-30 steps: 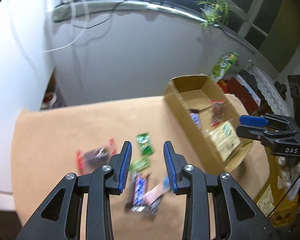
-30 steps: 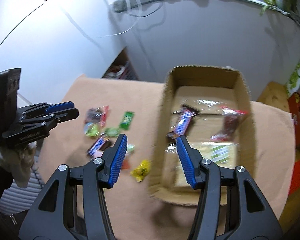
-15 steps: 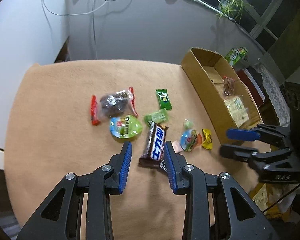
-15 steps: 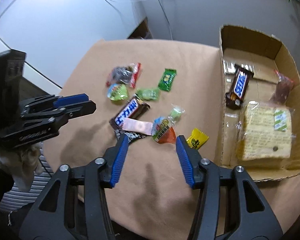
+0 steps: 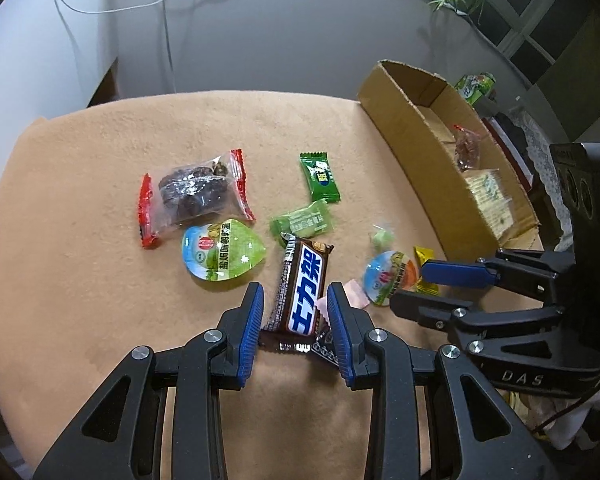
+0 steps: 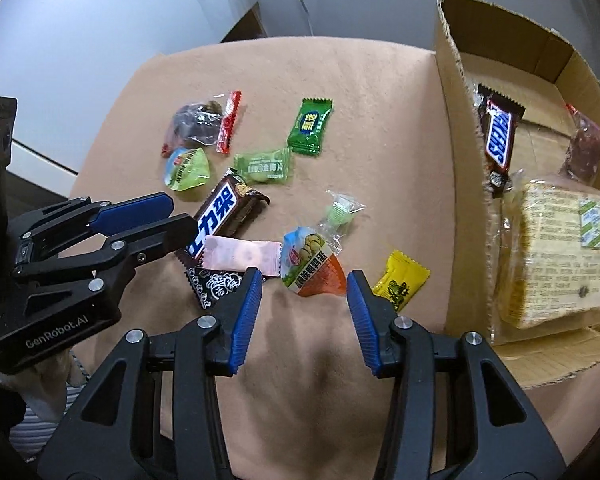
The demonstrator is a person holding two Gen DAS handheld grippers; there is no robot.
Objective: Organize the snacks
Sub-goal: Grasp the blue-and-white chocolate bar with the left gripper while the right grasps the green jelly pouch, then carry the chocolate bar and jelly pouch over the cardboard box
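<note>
Left wrist view
- Left hand-held gripper (image 5: 295,300): jaws are parted and set on either side of the near end of the Snickers bar (image 5: 305,289); nothing is clamped.
- Bar position: it lies flat on the tan counter (image 5: 80,272), on top of a black patterned wrapper (image 5: 325,346) and touching a pink wrapper (image 5: 354,295).
- Risk: if the jaws are closed here, the pink or black wrapper is likely to be pinched along with the bar, since both sit just beside the right finger.
- Risk: the foil wrapper is judged slippery; a grip on the crimped end alone could let the bar swing or slide out.
- Neighbours: a green jelly cup (image 5: 223,254) is seen just beside the left finger and could be nudged.

Right wrist view
- Right hand-held gripper (image 6: 304,290): jaws are wide apart and empty, placed around the near edge of the orange-and-blue jelly cup (image 6: 312,266).
- Yellow candy (image 6: 400,282): it lies just outside the right finger; it may be pushed away or caught.
- Cardboard box (image 6: 452,152): it stands at the right of the counter and holds another Snickers, a bread pack and a dark snack.
- Risk: the two grippers are near each other over the same heap, so a collision is possible if both are advanced together.
- Risk: the box's near wall could be struck in a low carry.
</note>
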